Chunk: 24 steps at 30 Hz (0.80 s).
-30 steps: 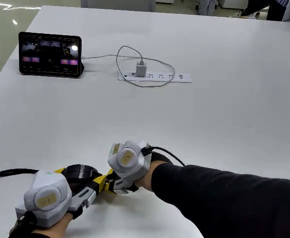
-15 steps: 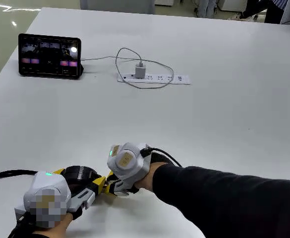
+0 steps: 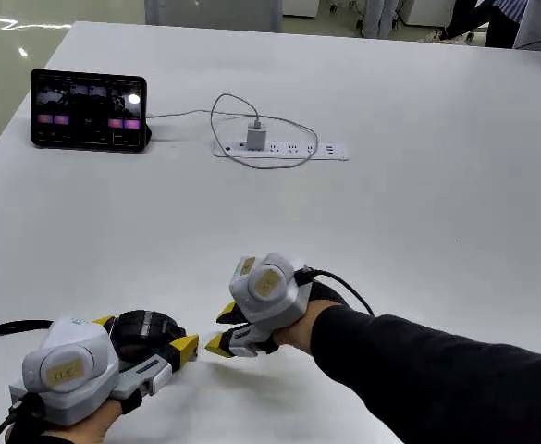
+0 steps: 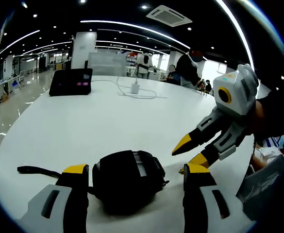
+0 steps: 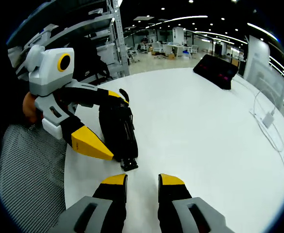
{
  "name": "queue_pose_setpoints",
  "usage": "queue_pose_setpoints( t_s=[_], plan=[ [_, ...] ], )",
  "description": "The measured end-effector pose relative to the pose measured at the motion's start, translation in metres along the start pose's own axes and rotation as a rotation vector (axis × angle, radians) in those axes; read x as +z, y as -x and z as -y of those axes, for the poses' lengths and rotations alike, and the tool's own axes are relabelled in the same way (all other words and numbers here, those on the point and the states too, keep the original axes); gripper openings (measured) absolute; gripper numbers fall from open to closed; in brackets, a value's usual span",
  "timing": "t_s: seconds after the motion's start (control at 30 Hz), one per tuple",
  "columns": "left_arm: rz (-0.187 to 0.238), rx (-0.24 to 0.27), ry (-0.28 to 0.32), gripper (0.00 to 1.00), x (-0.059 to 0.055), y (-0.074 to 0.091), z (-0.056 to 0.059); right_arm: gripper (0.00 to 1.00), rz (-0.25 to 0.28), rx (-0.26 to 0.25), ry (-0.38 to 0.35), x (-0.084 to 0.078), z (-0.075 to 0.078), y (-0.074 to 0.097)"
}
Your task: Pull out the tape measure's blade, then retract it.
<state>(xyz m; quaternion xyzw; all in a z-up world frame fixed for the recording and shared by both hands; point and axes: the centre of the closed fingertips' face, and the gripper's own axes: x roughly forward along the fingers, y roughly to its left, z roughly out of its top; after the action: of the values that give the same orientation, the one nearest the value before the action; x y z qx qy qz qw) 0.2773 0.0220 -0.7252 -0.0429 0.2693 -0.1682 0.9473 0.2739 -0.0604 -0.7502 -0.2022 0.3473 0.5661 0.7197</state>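
Left gripper (image 4: 136, 171): jaws spread wide, straddling the black tape measure (image 3: 146, 331), which lies on the white table (image 3: 418, 213). One jaw sits close against the case, the other a little clear of it. The tape measure's black strap (image 3: 16, 326) trails flat on the table, on the side away from the right gripper (image 5: 142, 180). Right gripper: jaws narrowly parted, nothing between them, tips just beside the tape measure's end but apart from it. Far side of table: a tablet (image 3: 89, 109) with its screen lit, and a power strip (image 3: 284, 149) with a white charger (image 3: 254, 137) plugged in, cable looped around it.
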Motion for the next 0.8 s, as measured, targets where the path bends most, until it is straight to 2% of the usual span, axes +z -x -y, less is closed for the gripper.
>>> queue_pose_setpoints(
  t_s=[0.07, 0.1, 0.17, 0.37, 0.5, 0.57, 0.6, 0.67, 0.8],
  plan=[
    [-0.002, -0.015, -0.001, 0.80, 0.001, 0.001, 0.001, 0.23, 0.005, -0.012, 0.002, -0.002, 0.002, 0.006],
    [-0.002, -0.040, 0.001, 0.82, 0.001, 0.001, 0.003, 0.23, 0.009, -0.018, -0.004, -0.003, 0.003, 0.010],
    [-0.014, -0.063, -0.023, 0.86, 0.000, 0.003, 0.004, 0.24, 0.010, -0.033, -0.009, -0.008, 0.005, 0.016],
    [-0.028, -0.103, -0.030, 0.99, 0.000, 0.006, -0.007, 0.27, 0.016, -0.067, -0.040, -0.024, 0.008, 0.035],
    [-0.080, -0.135, -0.036, 0.99, -0.006, 0.010, -0.013, 0.31, 0.017, -0.087, -0.060, -0.034, 0.010, 0.047],
    [-0.078, -0.171, -0.067, 0.99, -0.007, 0.014, -0.013, 0.31, 0.020, -0.097, -0.065, -0.040, 0.011, 0.053],
    [-0.091, -0.165, -0.097, 0.99, -0.008, 0.017, -0.017, 0.32, 0.025, -0.106, -0.072, -0.043, 0.012, 0.058],
    [-0.134, -0.197, -0.115, 0.99, -0.014, 0.022, -0.016, 0.33, 0.038, -0.114, -0.084, -0.047, 0.012, 0.064],
    [-0.139, -0.219, -0.141, 0.99, -0.013, 0.029, -0.021, 0.36, 0.058, -0.140, -0.093, -0.059, 0.011, 0.079]
  ],
)
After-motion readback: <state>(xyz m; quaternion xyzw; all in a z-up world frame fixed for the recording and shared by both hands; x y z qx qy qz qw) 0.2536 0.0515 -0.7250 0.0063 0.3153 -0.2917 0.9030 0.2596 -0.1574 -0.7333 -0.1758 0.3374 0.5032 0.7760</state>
